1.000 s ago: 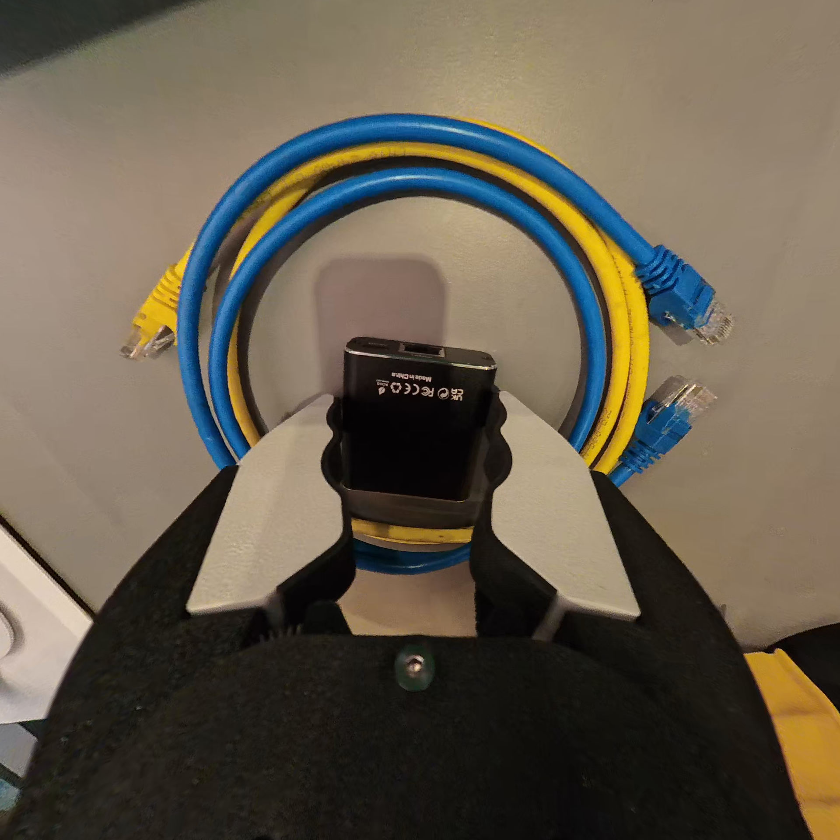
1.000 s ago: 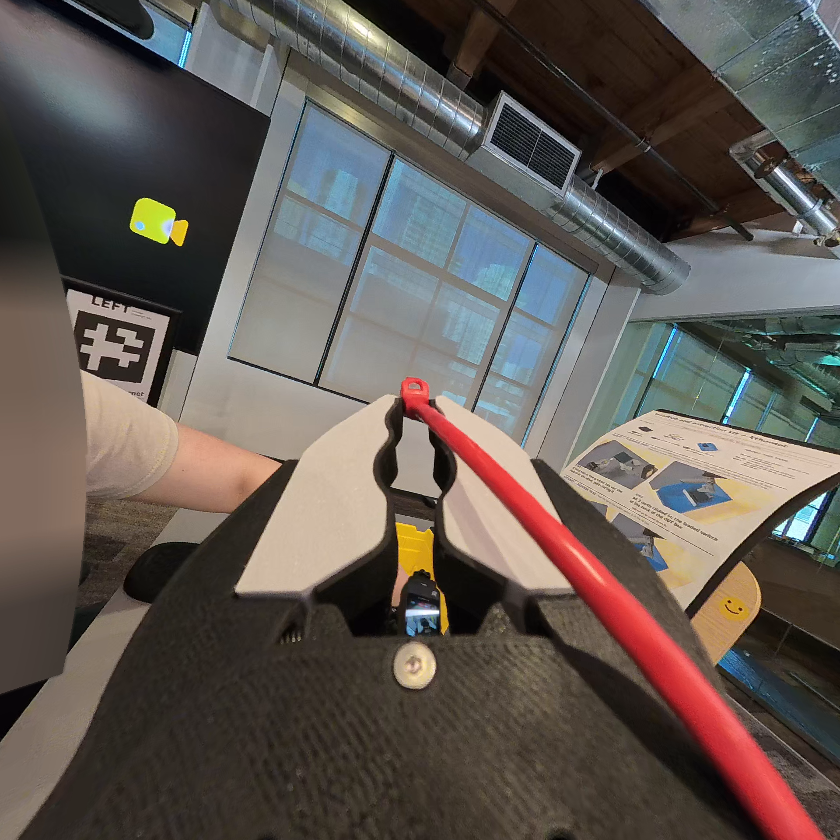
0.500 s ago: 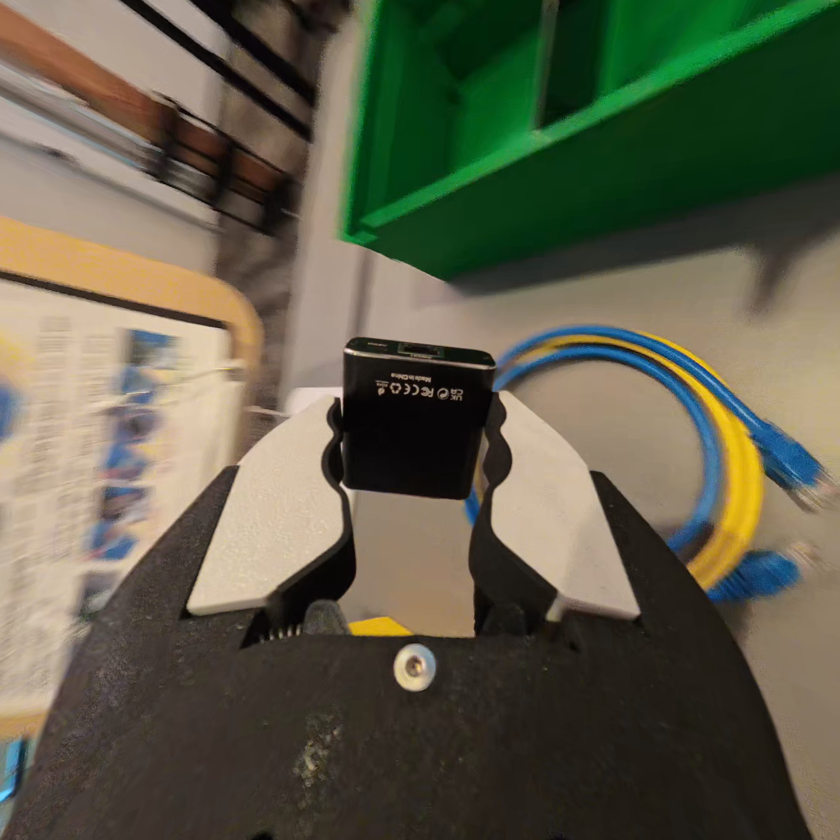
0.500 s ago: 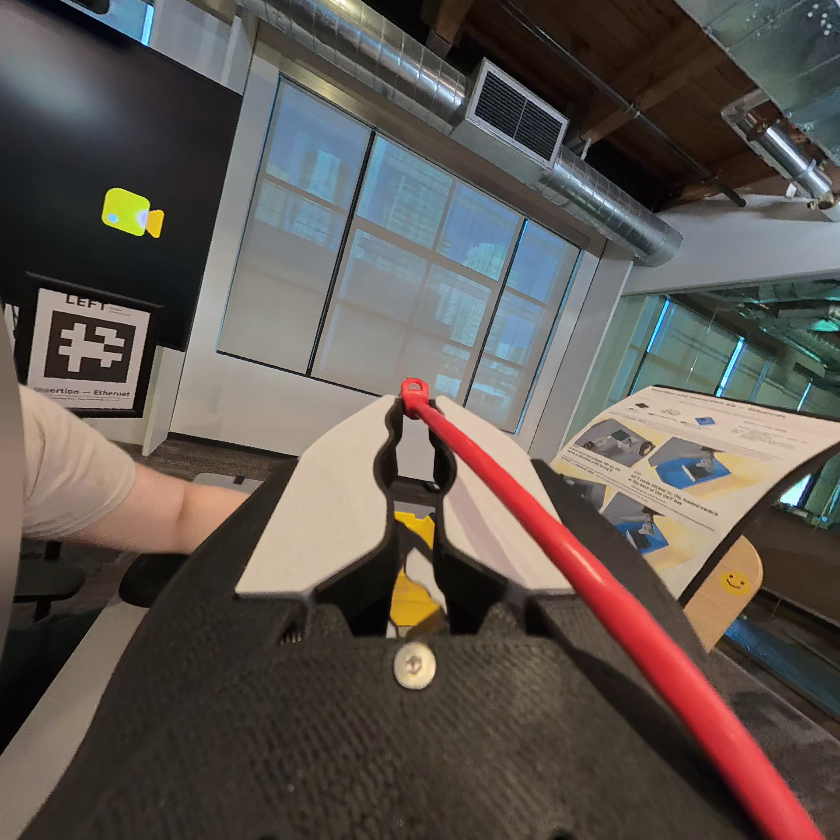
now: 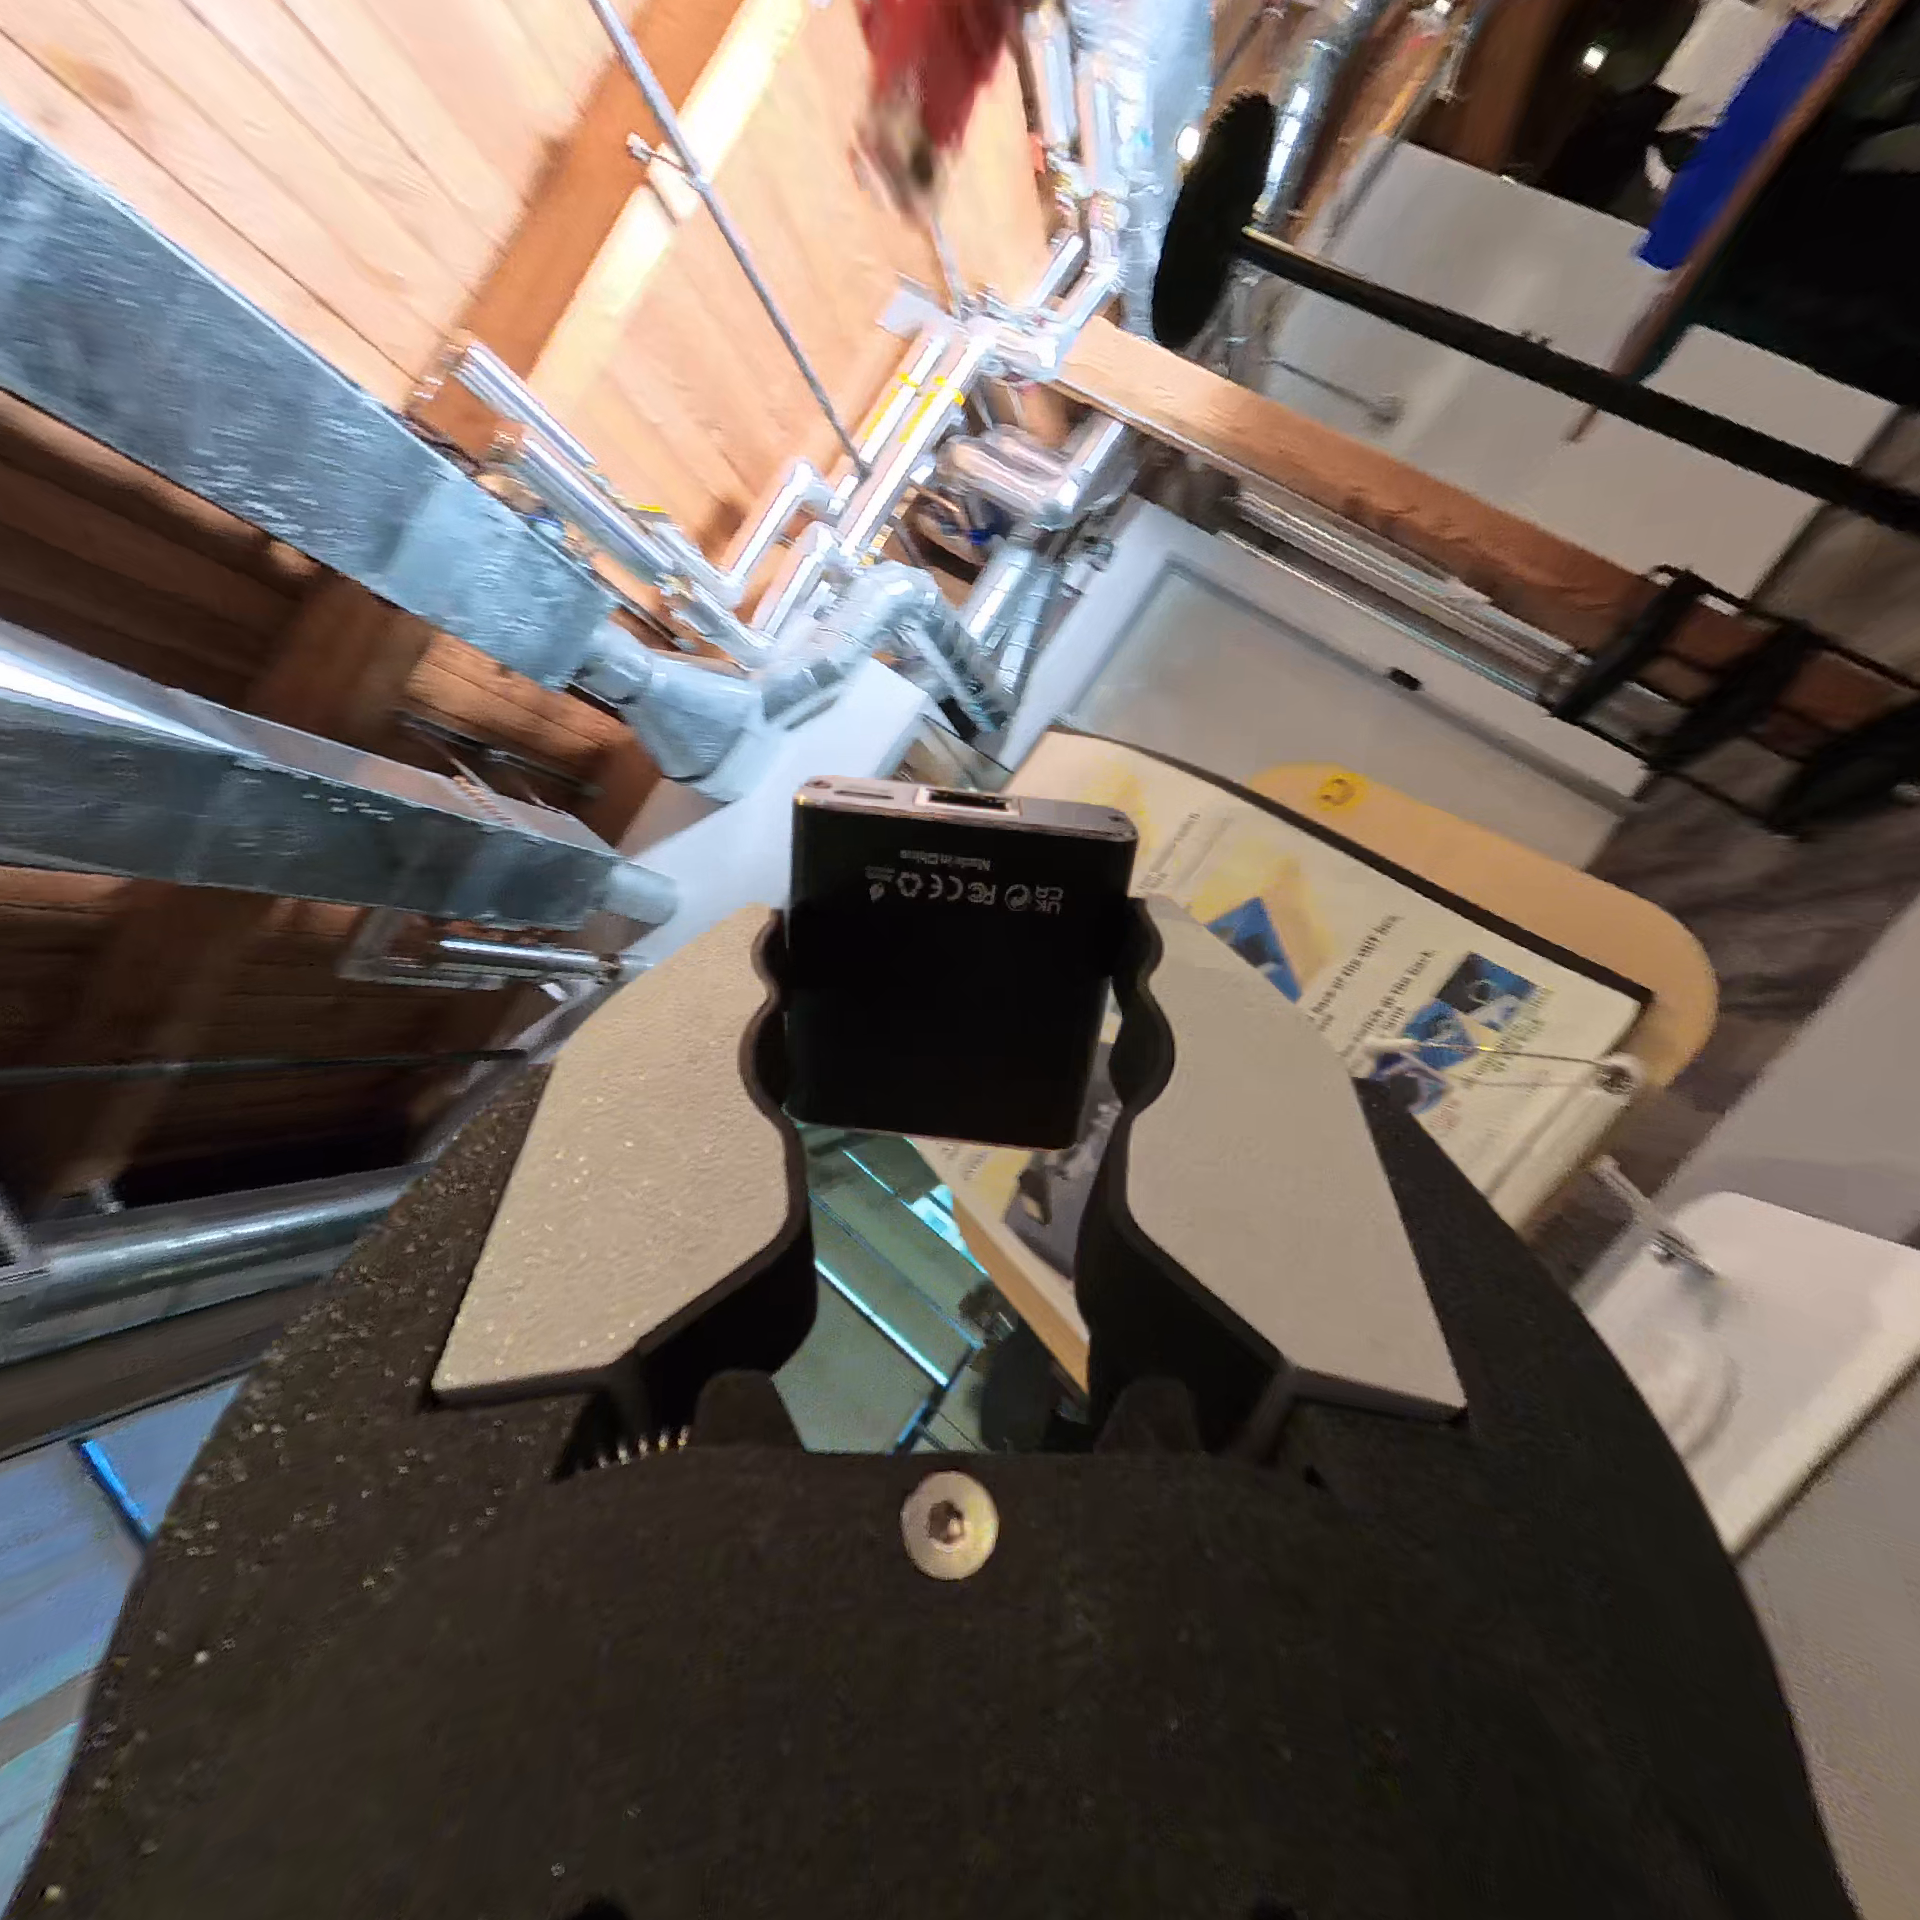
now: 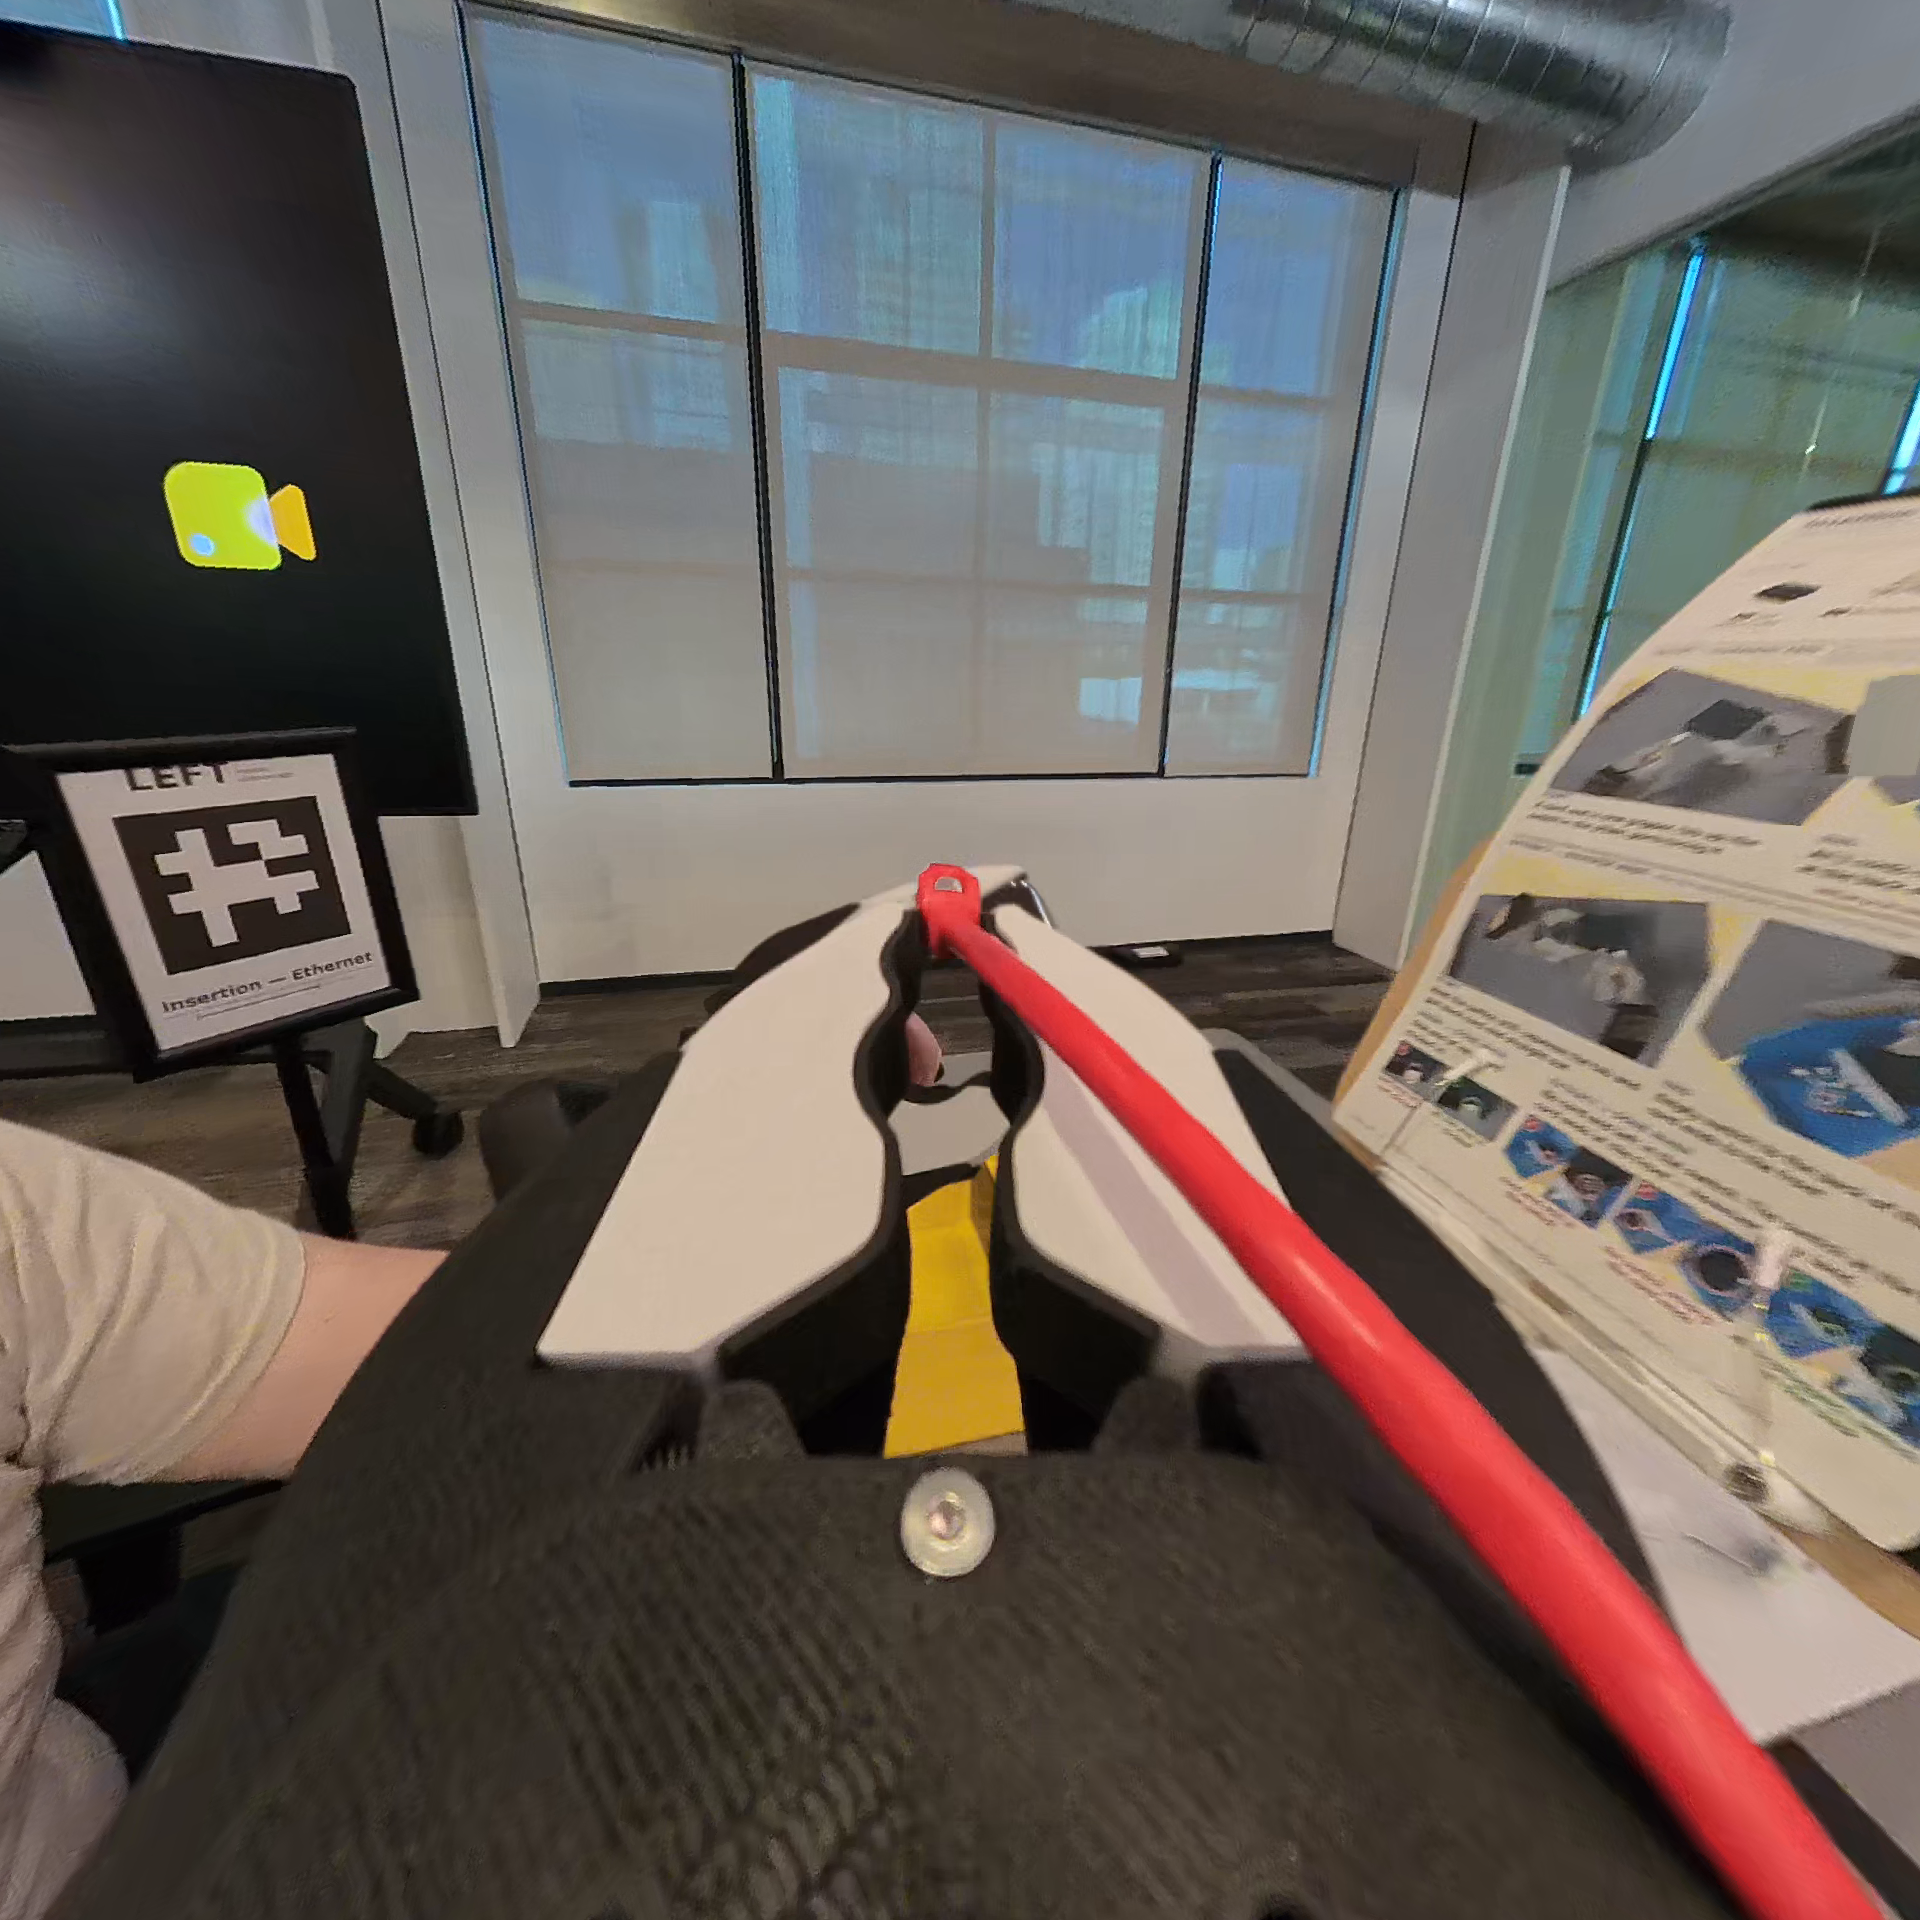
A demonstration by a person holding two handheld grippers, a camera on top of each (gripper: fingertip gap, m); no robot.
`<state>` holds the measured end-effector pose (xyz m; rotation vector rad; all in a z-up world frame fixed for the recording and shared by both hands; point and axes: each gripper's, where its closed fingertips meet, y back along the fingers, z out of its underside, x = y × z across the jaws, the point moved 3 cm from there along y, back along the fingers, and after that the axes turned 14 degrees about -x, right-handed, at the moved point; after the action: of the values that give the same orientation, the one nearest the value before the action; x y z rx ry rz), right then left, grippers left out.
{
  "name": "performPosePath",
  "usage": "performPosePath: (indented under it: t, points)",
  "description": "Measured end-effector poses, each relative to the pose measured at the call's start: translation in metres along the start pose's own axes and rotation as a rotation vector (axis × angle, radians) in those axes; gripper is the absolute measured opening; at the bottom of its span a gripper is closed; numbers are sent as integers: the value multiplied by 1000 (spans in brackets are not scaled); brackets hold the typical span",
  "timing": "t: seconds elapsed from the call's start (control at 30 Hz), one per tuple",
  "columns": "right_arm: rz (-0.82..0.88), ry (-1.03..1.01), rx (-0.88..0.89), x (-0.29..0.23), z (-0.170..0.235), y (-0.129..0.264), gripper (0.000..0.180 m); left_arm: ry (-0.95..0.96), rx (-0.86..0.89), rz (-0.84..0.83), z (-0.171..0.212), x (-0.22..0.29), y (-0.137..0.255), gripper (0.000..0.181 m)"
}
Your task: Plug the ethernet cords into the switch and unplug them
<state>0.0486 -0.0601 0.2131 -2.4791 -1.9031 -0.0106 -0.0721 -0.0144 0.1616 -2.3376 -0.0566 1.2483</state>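
My left gripper (image 5: 951,935) is shut on the small black switch (image 5: 951,966) and holds it in the air, its port end pointing away from me toward the ceiling. A blurred red shape (image 5: 925,73) shows at the top of the left wrist view. My right gripper (image 6: 948,904) is shut on the red ethernet cord (image 6: 1351,1340). Its red plug end (image 6: 948,896) sticks out past the tips, and the cord runs back over the right finger to the lower right. The blue and yellow cords are out of view.
An instruction board (image 6: 1683,1039) stands at the right; it also shows in the left wrist view (image 5: 1382,997). A black screen (image 6: 208,416), a framed marker sign on a stand (image 6: 223,899) and a person's arm (image 6: 156,1309) are at the left. Windows (image 6: 966,416) lie ahead. One gripper's finger ends stand about 12 centimeters off the other's.
My left gripper has swung up off the table with the switch, from the blue and yellow cords to the ceiling. My right gripper has tilted downward, still holding the red cord.
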Motion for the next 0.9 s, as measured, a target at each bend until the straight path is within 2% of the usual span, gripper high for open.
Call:
performPosePath:
  t: [0.2,0.4,0.6,0.9]
  points:
    - [-122,-181,98,-3,7,-39,11,-128,38,-239,14,-32,16,59]
    - [-162,-356,183,7,26,-69,11,-214,47,-360,18,-45,20,59]
    - [-236,-453,198,4,32,-78,11,-254,60,-358,17,-41,21,59]
    - [-214,-518,199,9,42,-85,11,-343,55,-366,20,-29,17,59]
